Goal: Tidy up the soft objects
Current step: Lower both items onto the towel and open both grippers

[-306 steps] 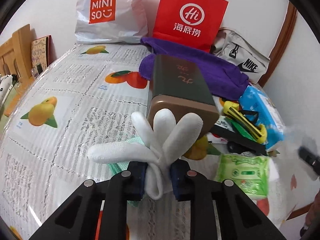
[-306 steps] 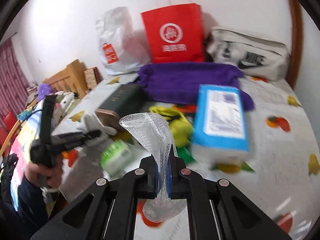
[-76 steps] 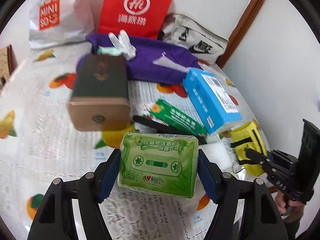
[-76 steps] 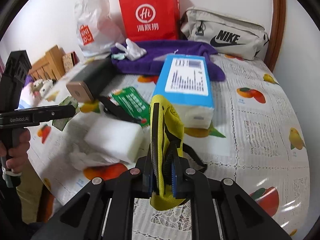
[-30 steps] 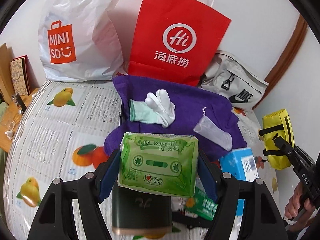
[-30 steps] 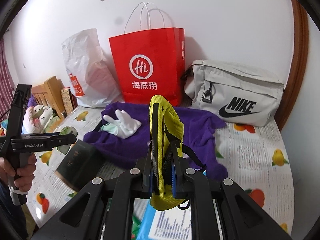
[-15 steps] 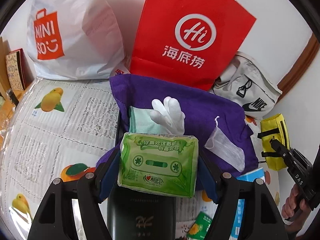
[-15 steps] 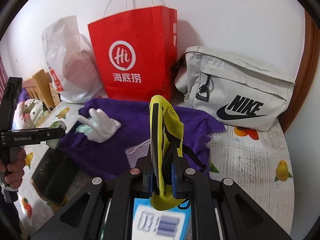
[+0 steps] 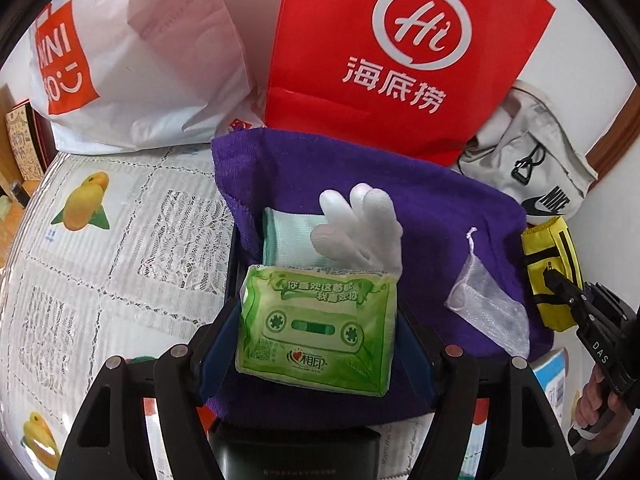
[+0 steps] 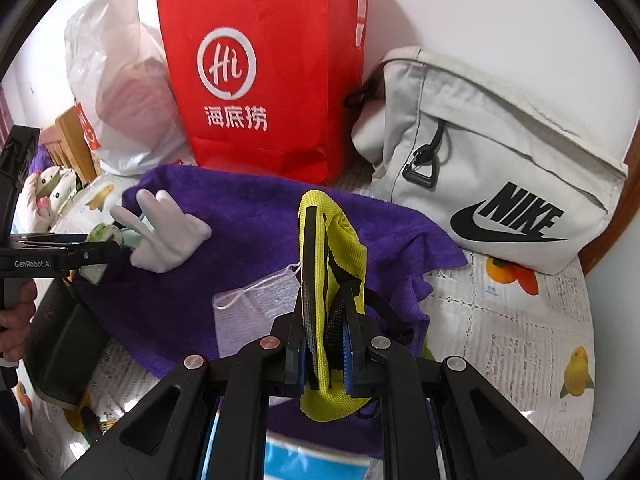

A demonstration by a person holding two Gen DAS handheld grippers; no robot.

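My left gripper (image 9: 316,332) is shut on a green tissue pack (image 9: 316,328) and holds it over the near edge of the purple towel (image 9: 440,216). A white glove (image 9: 360,224) with a mint cuff and a clear mesh pouch (image 9: 488,312) lie on the towel. My right gripper (image 10: 324,356) is shut on a yellow pouch (image 10: 340,248) with black straps, above the towel's (image 10: 248,216) right part. The glove (image 10: 168,236) and mesh pouch (image 10: 256,308) also show in the right wrist view, with the left gripper (image 10: 96,252) at far left.
A red paper bag (image 9: 400,52), a white Miniso bag (image 9: 132,56) and a grey Nike bag (image 10: 492,160) stand against the wall behind the towel. A dark box (image 10: 64,344) lies left of the towel, a blue pack (image 10: 316,460) below it. The lace tablecloth (image 9: 100,260) spreads left.
Both grippers have moved closer to the purple towel with their loads. The glove and mesh pouch look larger now. Earlier I held the glove and mesh pouch; they now lie on the towel.
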